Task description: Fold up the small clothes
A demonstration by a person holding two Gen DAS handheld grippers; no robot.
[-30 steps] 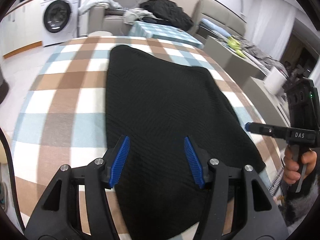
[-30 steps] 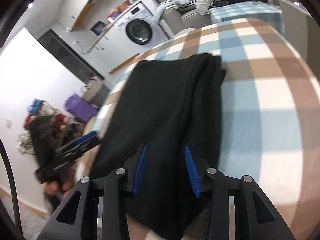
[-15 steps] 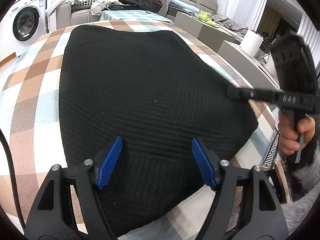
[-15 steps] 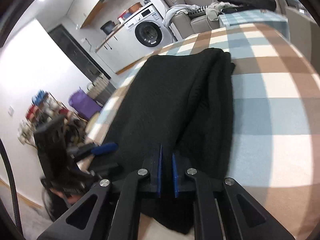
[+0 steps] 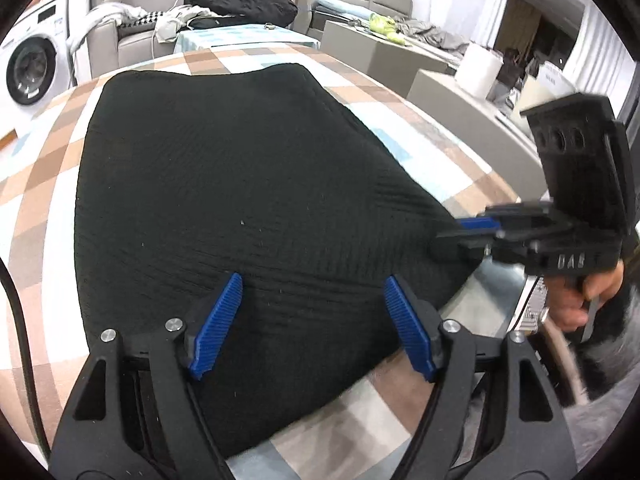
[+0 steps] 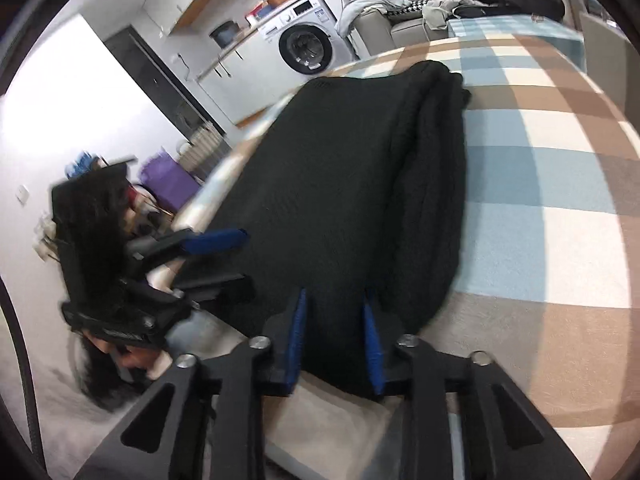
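Observation:
A black knit garment (image 5: 248, 200) lies folded flat on the checked table (image 5: 32, 184); it also shows in the right wrist view (image 6: 352, 184) with a thick folded edge on its right. My left gripper (image 5: 312, 320) is open, its blue pads spread over the garment's near edge. My right gripper (image 6: 334, 332) is partly open, its jaws apart over the garment's near corner. It also shows in the left wrist view (image 5: 472, 236) at the garment's right corner. The left gripper shows in the right wrist view (image 6: 216, 256) at the garment's left edge.
The checked cloth (image 6: 552, 184) runs wide to the right of the garment. A washing machine (image 5: 28, 68), a sofa with clothes (image 5: 224, 4) and low grey cabinets (image 5: 376, 44) stand beyond the table. A white paper roll (image 5: 480, 68) is at the far right.
My right gripper, shut half a second ago, has opened partway at the garment's corner. My left gripper has stayed open and moved closer over the near edge.

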